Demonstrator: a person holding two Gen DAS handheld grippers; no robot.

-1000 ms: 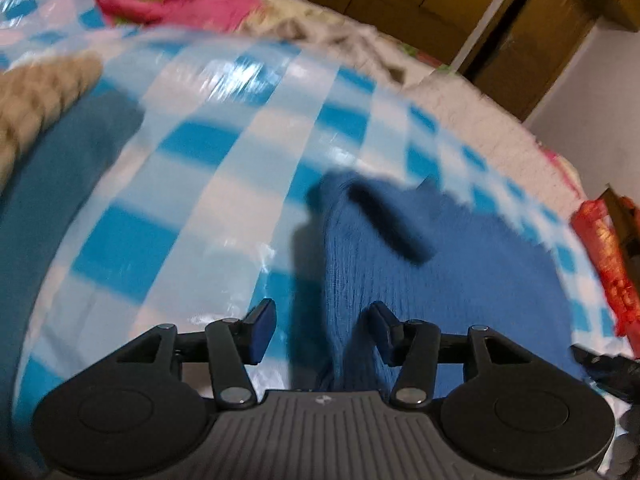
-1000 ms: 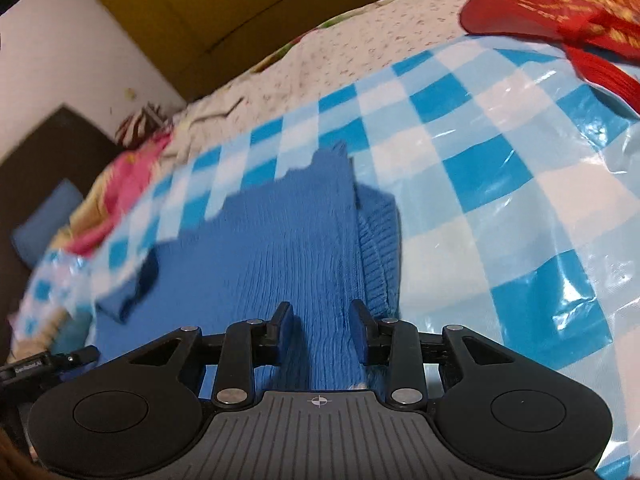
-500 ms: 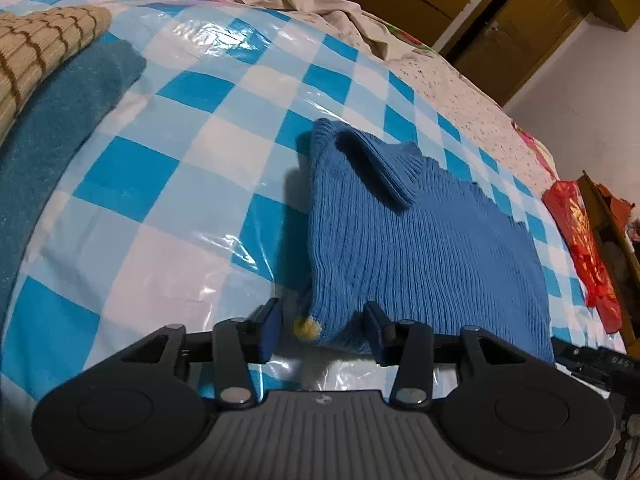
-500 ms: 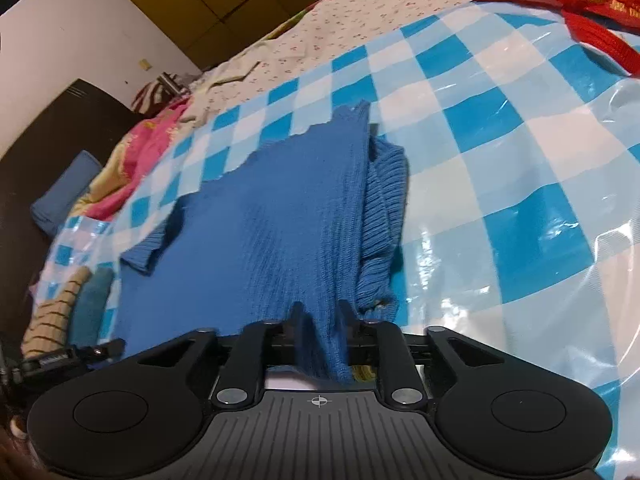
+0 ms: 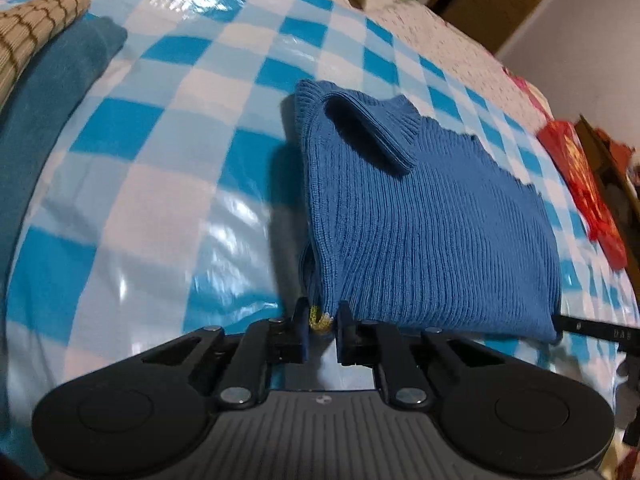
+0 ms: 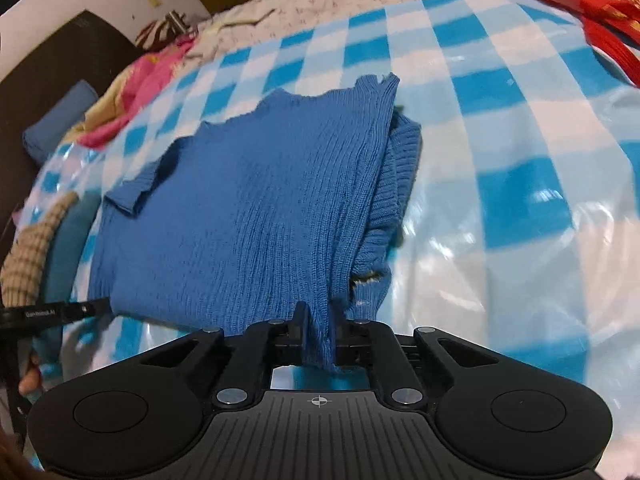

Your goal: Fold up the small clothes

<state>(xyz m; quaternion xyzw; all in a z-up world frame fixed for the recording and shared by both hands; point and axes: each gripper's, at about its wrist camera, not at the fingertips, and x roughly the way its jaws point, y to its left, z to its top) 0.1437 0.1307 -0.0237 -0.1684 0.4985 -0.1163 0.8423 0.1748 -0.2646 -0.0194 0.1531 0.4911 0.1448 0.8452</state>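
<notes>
**Both near corners pinched, sweater ready for the next fold**

Your work surface is a bed under a glossy blue-and-white checked plastic sheet, and it looks slick, so expect the garment to slide on it rather than stay put when you pull.

On that sheet lies the blue ribbed sweater, already doubled over itself, with a sleeve cuff lying across its top left. It sits directly ahead of both cameras, its near edge at your fingertips. A teal folded cloth and a beige striped knit lie well apart to the left.

The knit is soft, light and stretchy; I judge it will sag and lengthen if you lift by one layer only. Take all layers at the hem corners.

Your left gripper is closed on the near left corner, where a small yellowish tag shows between the jaws. Your right gripper is clamped on the near right edge, cloth bunched between its fingers.
</notes>
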